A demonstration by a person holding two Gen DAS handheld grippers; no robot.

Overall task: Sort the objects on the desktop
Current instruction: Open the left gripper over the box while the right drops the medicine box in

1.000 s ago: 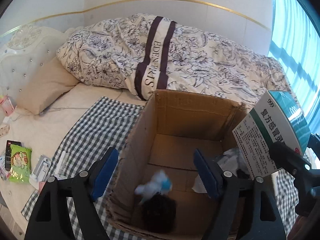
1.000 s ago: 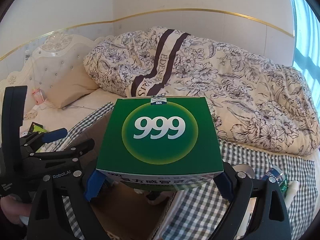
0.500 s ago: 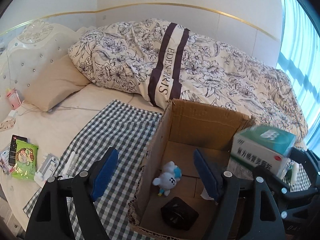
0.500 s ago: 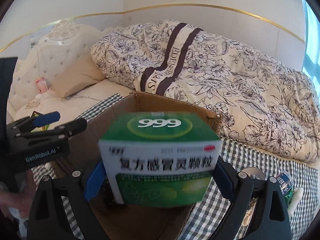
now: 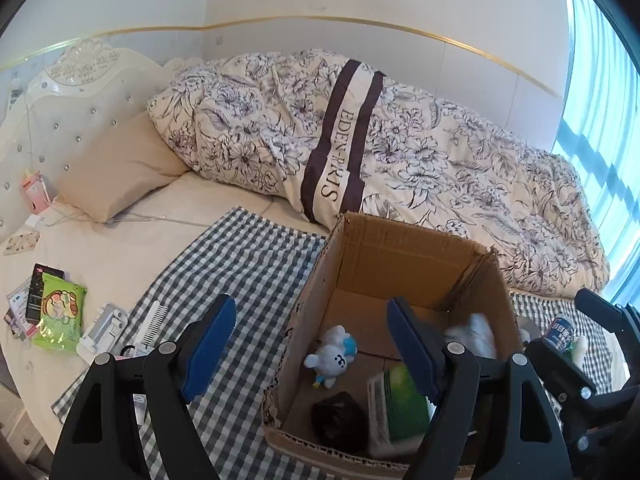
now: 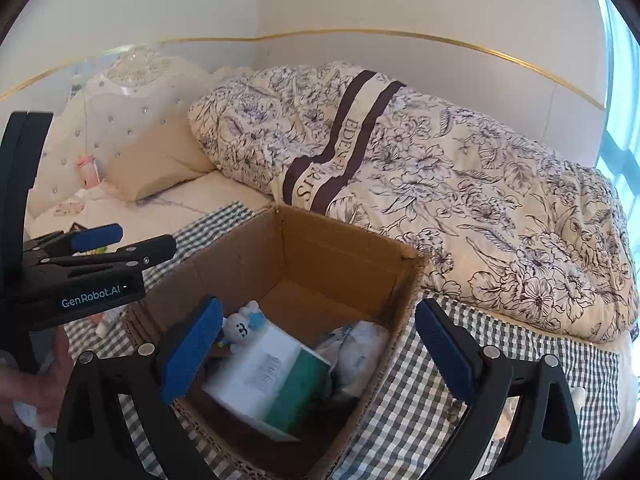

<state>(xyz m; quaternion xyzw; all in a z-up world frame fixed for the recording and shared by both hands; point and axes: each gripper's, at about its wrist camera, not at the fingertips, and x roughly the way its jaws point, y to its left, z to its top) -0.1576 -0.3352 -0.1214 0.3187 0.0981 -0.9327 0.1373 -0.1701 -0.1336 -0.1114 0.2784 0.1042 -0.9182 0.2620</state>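
Cardboard box [image 6: 344, 256], open top, on a checked cloth [image 5: 248, 268] spread on the bed [image 5: 120, 248]. Contents, counted: one green-and-white medicine box [image 6: 276, 384] lying tilted on the box floor, blurred in both views; one small white-and-blue plush [image 5: 332, 350] just beside it; one dark object [image 5: 338, 416] at the near wall, identity unclear; one crumpled white bag or wrapper [image 6: 356, 344] against the right wall.

Right hand-held gripper [image 6: 316, 356]: jaws apart, nothing between the pads, poised over the box opening above the medicine box. Left hand-held gripper [image 5: 308, 344]: jaws apart, empty, straddling the box's left wall.

Outside the box, left of the cloth: one green snack packet [image 5: 60, 316], one white comb [image 5: 154, 320], one white plastic piece [image 5: 102, 330], some flat cards under the packet. Right of the box: one dark can [image 5: 562, 330].

Room: floral quilt [image 5: 400, 152] heaped behind the box, one beige pillow [image 5: 116, 168], tufted white headboard [image 5: 60, 100], window at right.
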